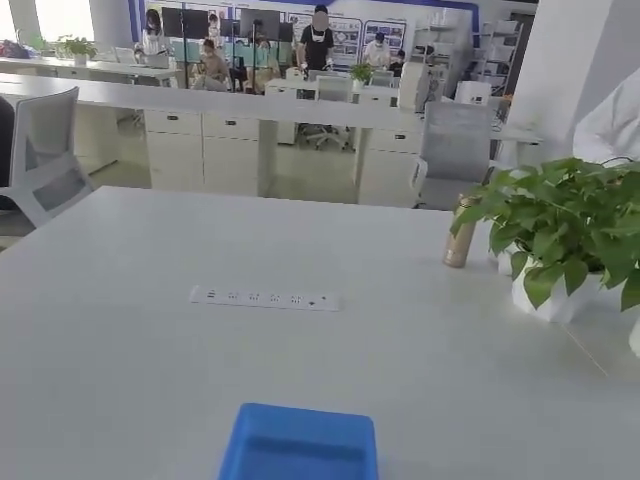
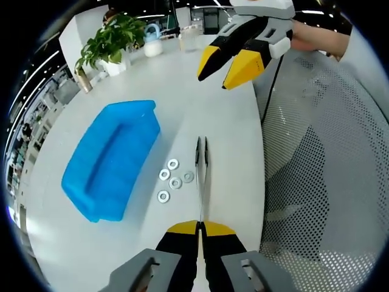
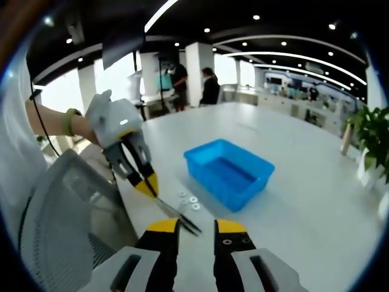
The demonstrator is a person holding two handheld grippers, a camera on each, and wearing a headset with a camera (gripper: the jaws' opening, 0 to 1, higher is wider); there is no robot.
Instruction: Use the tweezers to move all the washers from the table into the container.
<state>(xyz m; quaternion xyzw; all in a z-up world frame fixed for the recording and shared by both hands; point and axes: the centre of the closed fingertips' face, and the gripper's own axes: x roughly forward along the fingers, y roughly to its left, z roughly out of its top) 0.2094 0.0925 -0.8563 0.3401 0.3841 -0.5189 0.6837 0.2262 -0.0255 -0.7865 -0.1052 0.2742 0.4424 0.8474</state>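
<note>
Tweezers (image 2: 201,176) in closed jaws of the left gripper (image 2: 200,226), just beside the washers (image 2: 175,182); right gripper (image 3: 196,226) jaws apart, seemingly empty.

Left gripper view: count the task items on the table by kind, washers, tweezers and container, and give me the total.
Washers: 5
Tweezers: 1
Blue container: 1
Total: 7

The left gripper (image 2: 200,226) and right gripper (image 2: 217,79) have pale grey housings and black jaws tipped yellow. A black cable (image 2: 271,82) leaves the right one. The left wrist wears a green wristband (image 3: 72,121).
</note>
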